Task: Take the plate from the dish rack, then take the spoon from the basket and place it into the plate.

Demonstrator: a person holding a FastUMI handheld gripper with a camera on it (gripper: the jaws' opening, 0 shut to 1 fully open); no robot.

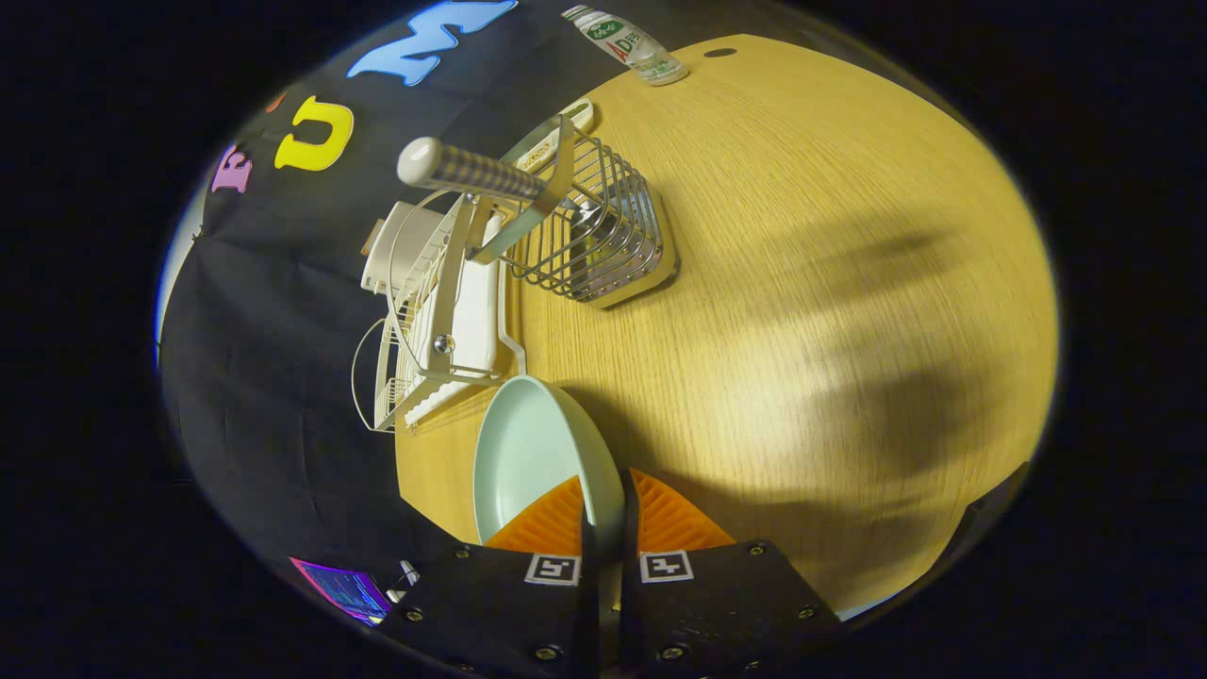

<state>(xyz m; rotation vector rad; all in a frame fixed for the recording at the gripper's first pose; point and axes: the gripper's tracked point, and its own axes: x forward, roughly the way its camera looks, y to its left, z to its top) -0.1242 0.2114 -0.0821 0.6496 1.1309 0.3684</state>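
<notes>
Gripper view is showing us the tongs (603, 523) clamped on the rim of the pale green plate (533, 453), one finger on each face of the rim, so we are holding the plate on edge above the wooden tabletop (801, 283). We are judging the first step as nearly done: the plate is clear of the white dish rack (443, 311), which is sitting just beyond it by the booth wall, but it is not yet lying flat on the tabletop. Beyond the rack we are seeing the wire basket (603, 236) with a pale handle (467, 170) sticking out of it towards the wall; we are taking that for the spoon, though its bowl is hidden inside the wires and we cannot be sure. Fetching the spoon and laying it in the plate is all left to do. A bottle (627, 42) is standing at the far end of the tabletop. We are finding the lower rim of the plate hidden behind the fingers, and the things behind the rack are too cramped to make out.
</notes>
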